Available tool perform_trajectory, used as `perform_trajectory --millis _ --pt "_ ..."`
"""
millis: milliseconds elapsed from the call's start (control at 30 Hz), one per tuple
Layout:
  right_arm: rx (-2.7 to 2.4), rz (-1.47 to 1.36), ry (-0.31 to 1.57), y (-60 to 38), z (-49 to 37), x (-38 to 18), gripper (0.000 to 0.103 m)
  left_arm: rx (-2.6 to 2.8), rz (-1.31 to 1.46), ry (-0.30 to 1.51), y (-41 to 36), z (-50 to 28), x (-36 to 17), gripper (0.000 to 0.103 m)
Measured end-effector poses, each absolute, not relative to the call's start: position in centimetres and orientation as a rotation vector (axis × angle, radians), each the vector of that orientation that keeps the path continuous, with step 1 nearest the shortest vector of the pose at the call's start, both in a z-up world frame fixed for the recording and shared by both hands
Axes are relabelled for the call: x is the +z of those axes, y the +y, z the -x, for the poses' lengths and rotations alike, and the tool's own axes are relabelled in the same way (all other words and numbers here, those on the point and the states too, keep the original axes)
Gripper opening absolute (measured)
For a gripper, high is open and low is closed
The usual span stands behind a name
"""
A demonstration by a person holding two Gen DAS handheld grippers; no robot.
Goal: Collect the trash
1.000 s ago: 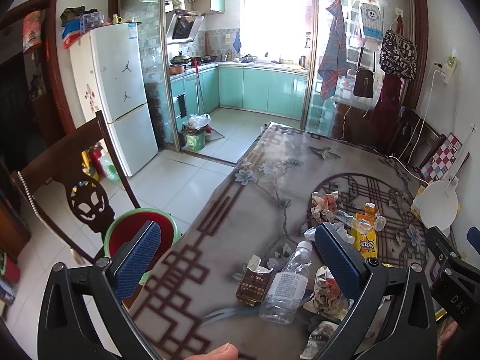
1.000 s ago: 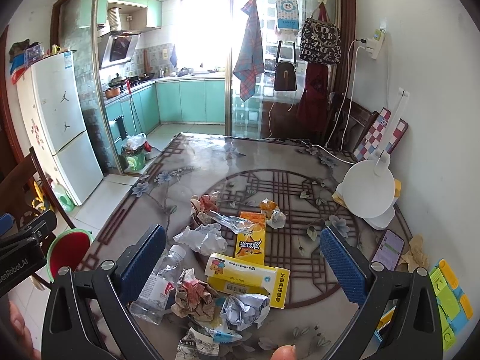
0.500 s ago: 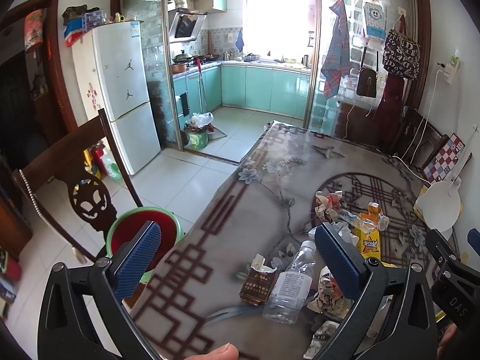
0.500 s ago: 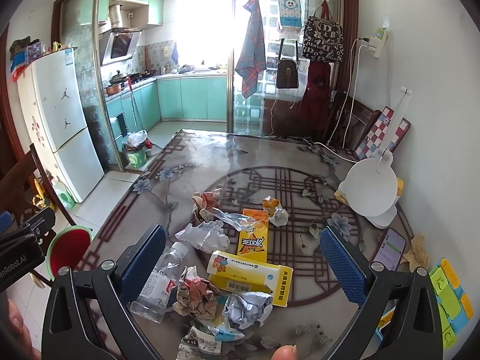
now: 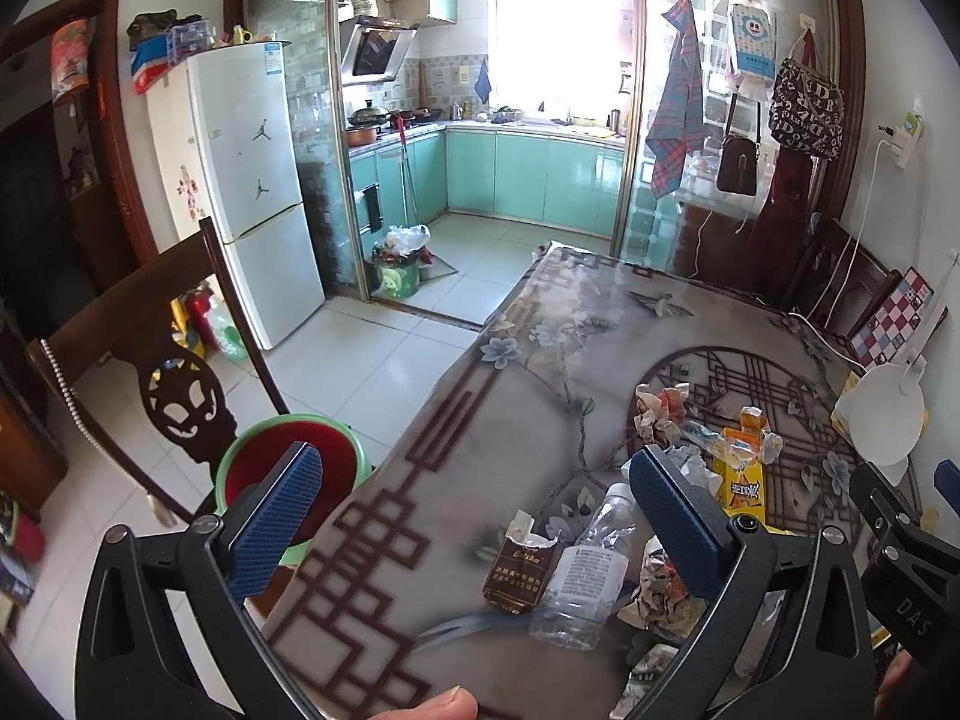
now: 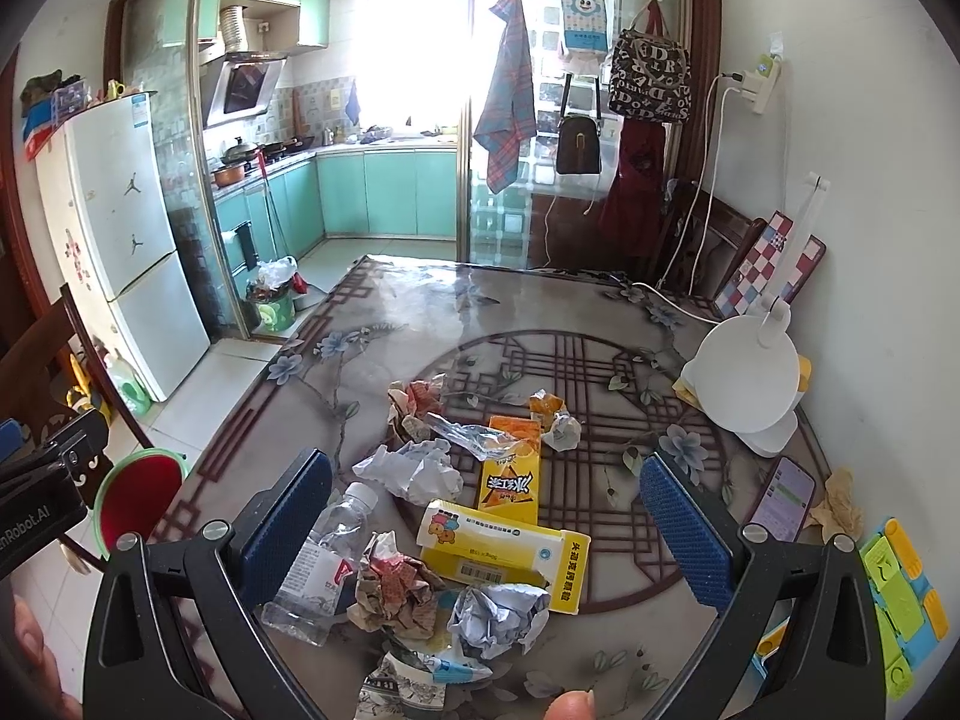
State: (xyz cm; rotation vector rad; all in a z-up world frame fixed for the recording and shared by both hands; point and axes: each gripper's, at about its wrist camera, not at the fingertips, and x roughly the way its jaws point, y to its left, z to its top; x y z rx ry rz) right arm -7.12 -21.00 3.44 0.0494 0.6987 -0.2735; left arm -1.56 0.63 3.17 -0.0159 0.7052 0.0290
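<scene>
Crumpled paper (image 6: 414, 471), plastic bottle (image 6: 321, 558), yellow boxes (image 6: 503, 546) at lower centre of desk (image 6: 540, 312); left claw (image 5: 474, 516) and right claw (image 6: 489, 525) both released, empty.

Table (image 6: 372, 324): grey cloth, blue-grey flowers, brown lattice pattern. On it: clear bottle (image 6: 318, 558), white label; yellow box (image 6: 504, 546); orange carton (image 6: 510, 474); white crumpled paper (image 6: 414, 471); brown pack (image 5: 519, 567). Left of table: green bucket (image 5: 288, 462), red inside. Finger pads (image 6: 684, 528) blue, frames black. Far past table: fridge (image 5: 252, 180) white, cabinets (image 5: 540, 180) teal.
</scene>
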Motion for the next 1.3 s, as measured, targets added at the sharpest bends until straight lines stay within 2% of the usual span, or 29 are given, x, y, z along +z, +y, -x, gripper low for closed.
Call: perform_trajectory --millis 633,733,867,900,933,1067,1133,1300 --pt "-0.282 -0.072 0.759 -23.0 6.1 2.3 0.103 -0.028 0.000 0.767 -1.1 0.2 1.6 0.103" --pt "-0.284 -0.083 0.790 -24.0 5.6 1.5 0.103 -0.109 -0.046 0.819 -2.1 -0.7 -1.0 0.103" --pt "-0.268 -0.138 0.842 -25.9 5.4 0.4 0.103 -0.204 -0.104 1.034 -3.7 -2.4 -8.2 0.103" --pt "-0.263 -0.153 0.856 -26.3 5.3 0.0 0.103 -0.215 -0.108 1.082 -4.0 -2.7 -9.7 0.099" --pt "-0.256 -0.162 0.868 -26.5 5.3 -0.3 0.103 -0.227 -0.110 1.129 -4.4 -3.1 -11.2 0.089" --pt "-0.219 -0.166 0.924 -26.7 5.2 -2.0 0.103 -0.290 -0.100 1.229 -5.7 -4.0 -14.2 0.077" --pt "-0.199 -0.183 0.959 -27.0 5.1 -3.2 0.103 -0.313 -0.106 1.259 -6.3 -4.4 -14.9 0.062" --pt "-0.083 -0.205 1.027 -27.4 3.9 -6.3 0.103 -0.359 -0.055 1.254 -5.6 -4.4 -13.8 0.058"
